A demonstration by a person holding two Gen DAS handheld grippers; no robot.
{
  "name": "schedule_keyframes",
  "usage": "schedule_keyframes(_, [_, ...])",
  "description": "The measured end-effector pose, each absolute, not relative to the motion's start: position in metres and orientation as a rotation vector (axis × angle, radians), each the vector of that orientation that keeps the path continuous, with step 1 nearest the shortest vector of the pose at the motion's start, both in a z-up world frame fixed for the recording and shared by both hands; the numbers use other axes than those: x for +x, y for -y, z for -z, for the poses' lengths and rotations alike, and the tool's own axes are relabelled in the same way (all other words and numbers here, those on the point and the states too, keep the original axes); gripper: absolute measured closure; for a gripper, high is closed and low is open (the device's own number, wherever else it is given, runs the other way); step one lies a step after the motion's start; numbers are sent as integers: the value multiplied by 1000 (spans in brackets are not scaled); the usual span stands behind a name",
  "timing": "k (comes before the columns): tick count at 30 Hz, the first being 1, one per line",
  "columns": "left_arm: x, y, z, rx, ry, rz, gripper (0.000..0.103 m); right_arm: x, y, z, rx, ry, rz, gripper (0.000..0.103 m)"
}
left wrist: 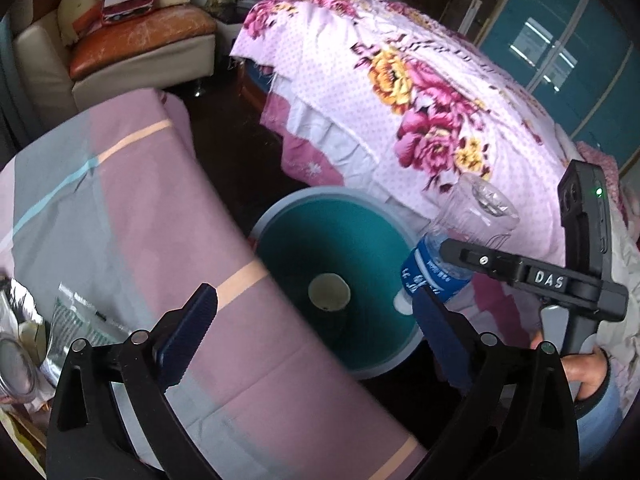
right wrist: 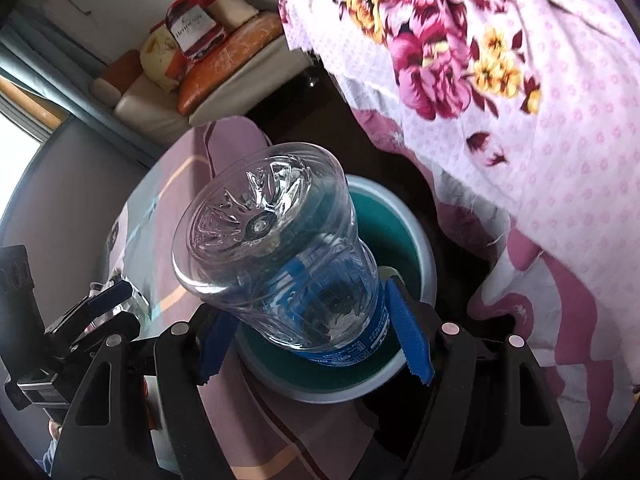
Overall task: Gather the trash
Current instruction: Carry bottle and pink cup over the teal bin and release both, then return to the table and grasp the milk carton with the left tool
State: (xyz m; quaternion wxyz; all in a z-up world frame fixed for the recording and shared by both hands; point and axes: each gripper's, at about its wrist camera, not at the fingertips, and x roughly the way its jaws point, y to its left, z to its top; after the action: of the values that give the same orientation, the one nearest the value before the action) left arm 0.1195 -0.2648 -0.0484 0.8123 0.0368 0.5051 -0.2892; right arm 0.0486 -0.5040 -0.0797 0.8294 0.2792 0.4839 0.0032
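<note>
A clear plastic bottle (right wrist: 272,248) with a blue label hangs neck down, base toward the right wrist camera, and my right gripper (right wrist: 312,336) is shut on its labelled part. It is held over the right side of a round bin (right wrist: 424,264) with a grey rim and teal inside. In the left wrist view the bottle (left wrist: 460,236) and right gripper (left wrist: 440,268) sit by the bin (left wrist: 280,216) rim. A pale round object (left wrist: 329,292) lies on the bin's bottom. My left gripper (left wrist: 316,332) stands open and empty above the table edge and bin.
Foil and clear wrappers (left wrist: 36,320) lie at the left on the table's pink and grey cloth (left wrist: 140,208). A bed with a floral cover (left wrist: 400,92) stands right of the bin. A sofa (left wrist: 132,40) holding bags is at the back. A hand (left wrist: 580,368) grips the right handle.
</note>
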Motion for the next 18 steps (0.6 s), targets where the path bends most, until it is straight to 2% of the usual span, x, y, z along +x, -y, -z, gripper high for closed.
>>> schedule_keyframes(9, [111,230,61,40,-1127,578,5,50,488,92,598,-1134,-16,34])
schedule_keyframes(11, [107,224,59,36,-1123,575,5,48,485,91,604,-1142,-17,27])
schedule_keyframes(18, [89,192,52,19,-1107,549,5,42,464,75,574,-1135,-16,23])
